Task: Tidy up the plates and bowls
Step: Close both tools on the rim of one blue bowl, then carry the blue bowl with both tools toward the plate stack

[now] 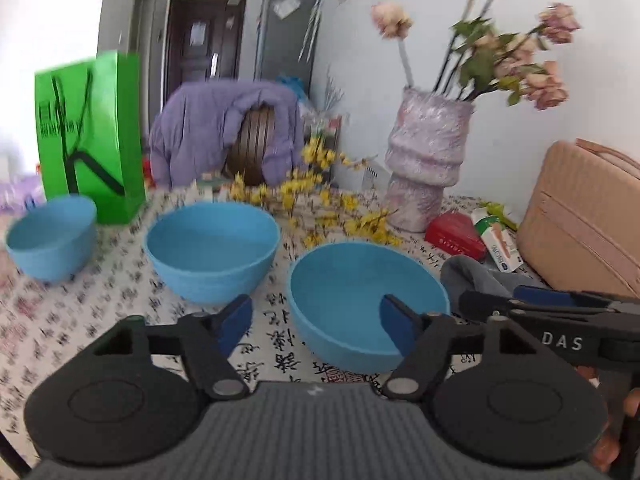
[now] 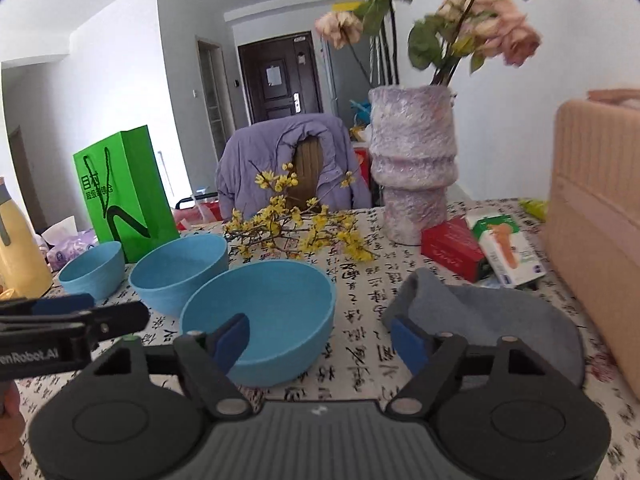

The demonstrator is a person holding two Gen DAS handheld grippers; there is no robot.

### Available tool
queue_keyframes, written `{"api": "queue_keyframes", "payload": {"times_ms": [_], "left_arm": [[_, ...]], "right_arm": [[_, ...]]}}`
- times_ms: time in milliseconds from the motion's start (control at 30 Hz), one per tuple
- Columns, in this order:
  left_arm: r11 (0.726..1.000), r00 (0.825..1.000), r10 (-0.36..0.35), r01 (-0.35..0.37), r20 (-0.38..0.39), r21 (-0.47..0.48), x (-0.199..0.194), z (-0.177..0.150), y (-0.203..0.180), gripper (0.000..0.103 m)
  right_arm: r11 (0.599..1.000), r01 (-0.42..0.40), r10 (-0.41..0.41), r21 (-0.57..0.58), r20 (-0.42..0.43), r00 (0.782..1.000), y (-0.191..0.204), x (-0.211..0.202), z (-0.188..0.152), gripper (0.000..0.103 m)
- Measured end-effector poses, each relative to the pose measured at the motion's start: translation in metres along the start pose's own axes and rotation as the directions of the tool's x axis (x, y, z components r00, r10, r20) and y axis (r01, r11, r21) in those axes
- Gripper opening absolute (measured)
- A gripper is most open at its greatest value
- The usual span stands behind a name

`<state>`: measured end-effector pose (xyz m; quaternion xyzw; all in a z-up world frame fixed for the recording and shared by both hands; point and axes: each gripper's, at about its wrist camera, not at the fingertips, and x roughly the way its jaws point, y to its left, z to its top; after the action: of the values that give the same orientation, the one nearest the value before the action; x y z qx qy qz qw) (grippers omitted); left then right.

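Three blue bowls stand in a row on the printed tablecloth. The nearest, largest bowl (image 1: 366, 304) (image 2: 260, 316) sits just ahead of both grippers. A middle bowl (image 1: 212, 252) (image 2: 180, 272) and a small far-left bowl (image 1: 52, 236) (image 2: 94, 268) stand beyond it. My left gripper (image 1: 316, 326) is open and empty, its right finger over the near bowl's rim. My right gripper (image 2: 324, 340) is open and empty, its left finger in front of the near bowl. A grey plate or cloth-like dish (image 2: 492, 320) (image 1: 476, 280) lies right of the near bowl.
A tall wrapped vase with dried roses (image 2: 412, 172) (image 1: 426, 168) and yellow flower sprigs (image 2: 304, 232) lie behind the bowls. A green bag (image 2: 124, 196), a red box (image 2: 452, 248), a white-green box (image 2: 508, 248) and a tan case (image 2: 596, 220) stand around. A yellow bottle (image 2: 16, 248) is far left.
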<state>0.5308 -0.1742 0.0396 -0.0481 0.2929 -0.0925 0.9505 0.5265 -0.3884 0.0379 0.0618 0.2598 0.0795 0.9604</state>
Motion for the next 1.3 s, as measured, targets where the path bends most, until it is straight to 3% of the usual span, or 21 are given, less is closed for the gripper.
{"api": "queue_keyframes", "payload": {"times_ms": [133,233,400,633,867,1067,1300], "left_arm": [[0.998,0.997,0.028,-0.032,-0.069,-0.05,0.041,0.008,0.007,0.047],[0.996,0.993,0.005,-0.016,-0.121,-0.092,0.064,0.014,0.014,0.035],[0.993,0.985,-0.008,-0.012,-0.171,-0.114,0.082,0.018,0.018,0.014],[0.991,0.978,0.015,-0.042,-0.207,-0.127,0.078,0.015,0.017,0.007],[0.991,0.99,-0.019,0.001,-0.14,-0.132,0.012,-0.01,0.015,0.007],[0.99,0.996,-0.03,0.018,-0.088,-0.138,-0.065,-0.053,0.006,0.006],[0.989,0.997,-0.051,0.043,-0.055,-0.144,-0.147,-0.11,-0.003,0.006]], "right_arm": [[0.998,-0.009,0.013,0.064,-0.065,0.998,-0.011,0.047,0.01,0.039],[0.995,0.011,-0.001,0.095,-0.105,0.994,-0.017,0.075,0.012,0.024],[0.991,-0.012,0.031,0.132,-0.143,0.989,-0.02,0.1,0.012,0.01],[0.998,0.028,-0.018,0.055,-0.169,0.986,-0.004,0.099,0.017,0.006],[1.0,0.028,-0.029,-0.01,-0.103,0.994,0.011,0.04,0.005,0.005],[0.995,0.065,-0.065,-0.076,-0.004,0.998,0.034,-0.047,-0.034,0.005],[0.996,0.045,-0.043,-0.074,0.024,0.999,0.047,-0.136,-0.083,0.006]]}}
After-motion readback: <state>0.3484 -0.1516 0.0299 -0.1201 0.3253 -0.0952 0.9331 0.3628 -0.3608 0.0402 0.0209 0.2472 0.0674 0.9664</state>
